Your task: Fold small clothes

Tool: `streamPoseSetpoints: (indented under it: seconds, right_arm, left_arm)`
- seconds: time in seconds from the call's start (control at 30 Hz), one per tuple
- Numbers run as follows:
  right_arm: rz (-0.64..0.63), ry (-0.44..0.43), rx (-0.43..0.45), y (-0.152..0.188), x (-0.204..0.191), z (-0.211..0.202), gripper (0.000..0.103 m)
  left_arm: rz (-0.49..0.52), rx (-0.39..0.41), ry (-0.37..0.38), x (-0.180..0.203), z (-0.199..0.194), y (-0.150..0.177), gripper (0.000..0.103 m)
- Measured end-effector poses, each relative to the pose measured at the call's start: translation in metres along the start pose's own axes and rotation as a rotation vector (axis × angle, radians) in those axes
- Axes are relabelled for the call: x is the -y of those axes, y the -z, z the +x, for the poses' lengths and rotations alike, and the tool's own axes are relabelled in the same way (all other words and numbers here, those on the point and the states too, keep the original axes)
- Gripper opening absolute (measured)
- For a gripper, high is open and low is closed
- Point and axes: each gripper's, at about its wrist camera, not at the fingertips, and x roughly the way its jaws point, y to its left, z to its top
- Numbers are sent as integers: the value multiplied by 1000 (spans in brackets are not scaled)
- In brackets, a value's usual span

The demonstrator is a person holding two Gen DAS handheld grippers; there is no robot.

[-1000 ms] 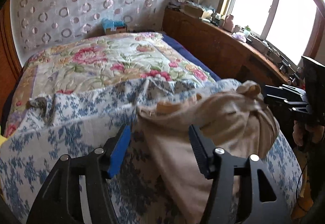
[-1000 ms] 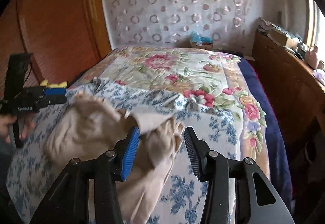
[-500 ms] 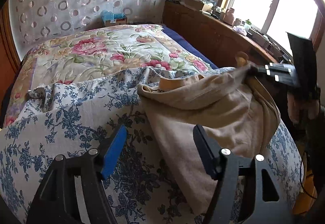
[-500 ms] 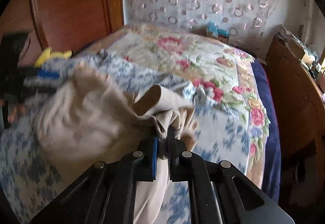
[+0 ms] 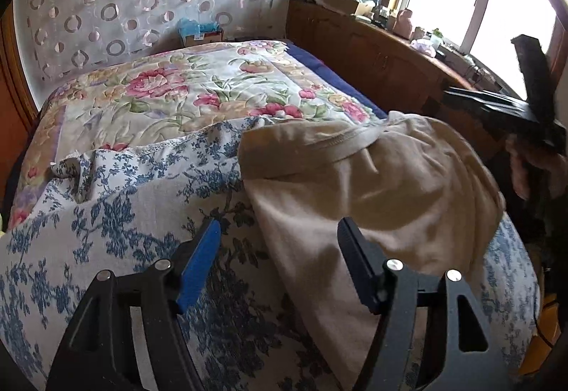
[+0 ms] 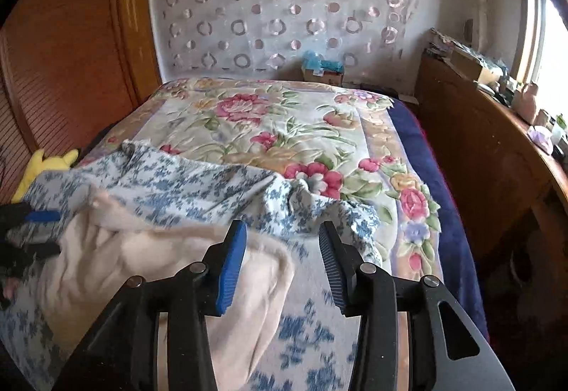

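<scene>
A beige garment point(image 5: 372, 192) lies rumpled on a blue-and-white floral cloth point(image 5: 117, 224) on the bed. In the right wrist view the garment point(image 6: 142, 266) sits at lower left. My left gripper point(image 5: 278, 249) is open and empty, with its jaws just above the garment's near left edge. My right gripper point(image 6: 282, 249) is open and empty, held above the garment's right edge. The right gripper shows at the far right of the left wrist view point(image 5: 504, 107). The left gripper shows at the left edge of the right wrist view point(image 6: 32, 231).
A flowered quilt point(image 5: 184, 89) covers the bed behind the cloth. A wooden cabinet point(image 5: 372, 50) with clutter runs along the right under a window. A wooden wardrobe point(image 6: 71, 47) stands on the left, with a yellow plush toy point(image 6: 42, 167) beside it.
My right gripper was shut on the garment's edge half a second ago; it has opened and let it drop onto the bed. My left gripper stayed open and drew back a little.
</scene>
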Motion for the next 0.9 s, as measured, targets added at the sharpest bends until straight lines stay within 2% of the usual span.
streamPoseSetpoints:
  seconds: [0.17,0.37,0.6,0.7,0.9]
  right_arm:
    - [-32,-38,-31,12,-6,-17,44]
    - [-4,-91,-82,29,-4,-30,44]
    - [12,-132,-108,38,-4,-40,44]
    - [25,-140,-94,39,-1,-48,44]
    - [34,-152,-87,54,0,-59,44]
  left_arm:
    - [30,-30,-13,-1,21,-11,69]
    - [26,-40,-33,-5,42,-28,69]
    - [-20,16,-146,-34,41,-65,69]
    - [-46,28,-131,-42,31,-68,69]
    - [-16,31,-81,-31,8,-48,69]
